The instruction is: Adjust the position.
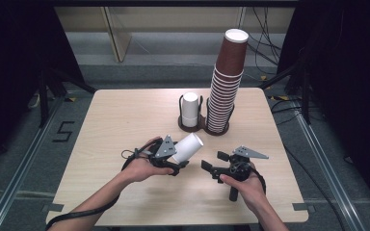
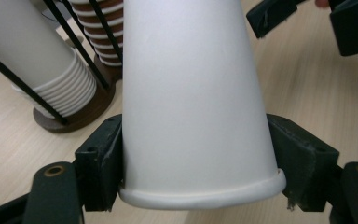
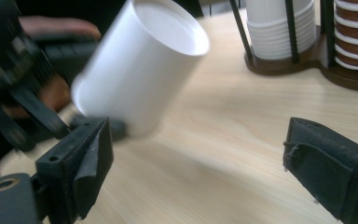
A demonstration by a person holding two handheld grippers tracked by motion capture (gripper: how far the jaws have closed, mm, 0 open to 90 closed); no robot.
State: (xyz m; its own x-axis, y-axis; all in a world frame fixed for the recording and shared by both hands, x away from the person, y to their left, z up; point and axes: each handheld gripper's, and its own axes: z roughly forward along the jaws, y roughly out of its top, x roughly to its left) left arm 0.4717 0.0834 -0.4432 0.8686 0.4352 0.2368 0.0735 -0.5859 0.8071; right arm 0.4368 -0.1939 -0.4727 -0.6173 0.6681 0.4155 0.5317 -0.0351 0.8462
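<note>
High view: a pale wood-grain table [image 1: 125, 120] stands on grey floor between dark curtains. The left gripper [image 1: 166, 156] holds a smooth white paper cup [image 1: 189, 147] near its rolled rim, tilted above the table. The right gripper [image 1: 221, 166] has its jaws wide, empty, just beside the cup.

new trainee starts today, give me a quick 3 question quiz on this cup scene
1. True or false: the left gripper is shut on the white cup.
2. Which stack in the holder is taller: A) white cups, B) brown cups?
3. What is between the jaws of the right gripper?

Key
1. True; in the left gripper view both pads press the cup's sides near its rim.
2. B.
3. Nothing; its jaws stand open above the table.
</note>
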